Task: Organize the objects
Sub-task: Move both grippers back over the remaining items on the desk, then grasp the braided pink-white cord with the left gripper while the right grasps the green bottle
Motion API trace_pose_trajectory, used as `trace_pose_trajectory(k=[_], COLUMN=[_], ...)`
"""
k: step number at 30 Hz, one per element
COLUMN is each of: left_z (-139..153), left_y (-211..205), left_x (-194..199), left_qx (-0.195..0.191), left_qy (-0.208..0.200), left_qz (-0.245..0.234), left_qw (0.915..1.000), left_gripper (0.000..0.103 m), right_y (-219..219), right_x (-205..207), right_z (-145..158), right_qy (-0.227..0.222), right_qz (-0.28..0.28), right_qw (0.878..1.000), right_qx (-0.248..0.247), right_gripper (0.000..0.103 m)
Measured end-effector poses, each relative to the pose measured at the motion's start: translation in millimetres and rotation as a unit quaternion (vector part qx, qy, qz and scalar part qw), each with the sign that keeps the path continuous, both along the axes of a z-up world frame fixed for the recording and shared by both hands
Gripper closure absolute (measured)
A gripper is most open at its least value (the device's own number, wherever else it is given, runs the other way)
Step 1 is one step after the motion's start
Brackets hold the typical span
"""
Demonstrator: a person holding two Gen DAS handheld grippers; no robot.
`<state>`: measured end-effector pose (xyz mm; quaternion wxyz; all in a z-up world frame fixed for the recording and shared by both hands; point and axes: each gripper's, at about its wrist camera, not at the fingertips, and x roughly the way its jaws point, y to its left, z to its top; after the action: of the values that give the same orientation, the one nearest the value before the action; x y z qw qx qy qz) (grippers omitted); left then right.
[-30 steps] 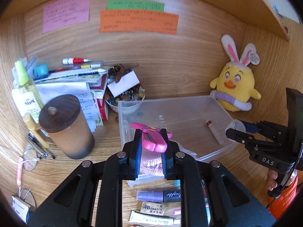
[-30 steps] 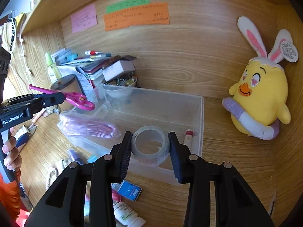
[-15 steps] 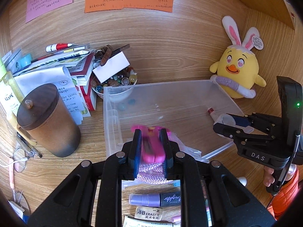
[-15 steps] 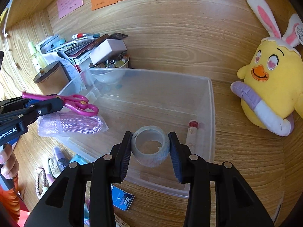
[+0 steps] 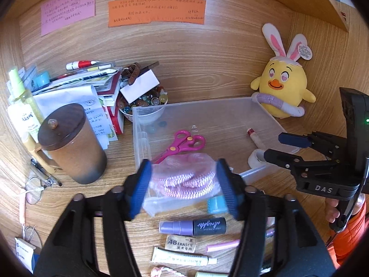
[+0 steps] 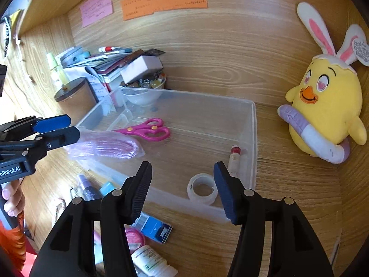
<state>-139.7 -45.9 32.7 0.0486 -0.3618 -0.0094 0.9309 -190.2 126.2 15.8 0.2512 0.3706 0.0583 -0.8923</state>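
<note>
On the desk, a flat eraser shows "4B ERASER" above small unreadable characters. The right hand-held gripper carries the letters "DAS", and the left hand-held gripper carries "nRobot.AI". Handwriting on the orange note is too small to read.

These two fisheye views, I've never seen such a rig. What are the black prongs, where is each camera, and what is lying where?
No robot here: a person holds a two-finger gripper in each hand, each with a camera looking along its fingers. The left gripper and the right gripper both stand open and hold nothing. Each also shows in the other's view. On the wooden desk sits a clear bin containing pink scissors, a tape roll and a small tube. A bagged pink rope lies over the bin's near edge, between the left fingers. A plush chick and a lidded cup stand beside the bin.
</note>
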Motion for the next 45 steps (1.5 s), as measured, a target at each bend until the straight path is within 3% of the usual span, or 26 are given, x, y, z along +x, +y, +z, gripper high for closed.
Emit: trace_pose_trajectory(k=[6,17,30,32,34,38,45], left_z=[1.8,-23.6,-69.9,-74.6,-79.2,-86.5,-94.3], left_y=[-2.5,-14.8,-34.2,-34.3,-34.0,-36.0,-40.6], left_x=[29.8,75.4,118.4,121.9,121.6,116.8,99.6], left_qx=[-0.022,-0.025,-0.014,-0.014,-0.018,-0.015,-0.012], left_qy=[0.014,-0.020,-0.059,-0.063,-0.072,-0.086,-0.101], left_qz=[0.018,0.044,0.078,0.079,0.077,0.073,0.078], left_qw=[0.9995,0.9985,0.9951,0.9947,0.9943,0.9935,0.9917], left_gripper=[0.009,0.005,0.005,0.011,0.027,0.038,0.052], right_y=[5.2,3.4,7.8,9.4,11.5,13.4,17.4], right_x=[41.9,102.5,143.4,145.2,145.1,144.9,149.7], right_z=[10.2,-6.1,-54.8,-60.0,-63.8,-66.4,-62.8], right_qy=[0.026,0.017,-0.054,-0.058,-0.064,-0.072,-0.061], right_qz=[0.017,0.034,0.020,0.012,0.007,0.010,0.008], right_qw=[1.000,0.999,0.998,0.998,0.997,0.997,0.998], right_qx=[-0.007,-0.010,-0.026,-0.026,-0.030,-0.034,-0.028], right_gripper=[0.035,0.033,0.032,0.032,0.032,0.043,0.043])
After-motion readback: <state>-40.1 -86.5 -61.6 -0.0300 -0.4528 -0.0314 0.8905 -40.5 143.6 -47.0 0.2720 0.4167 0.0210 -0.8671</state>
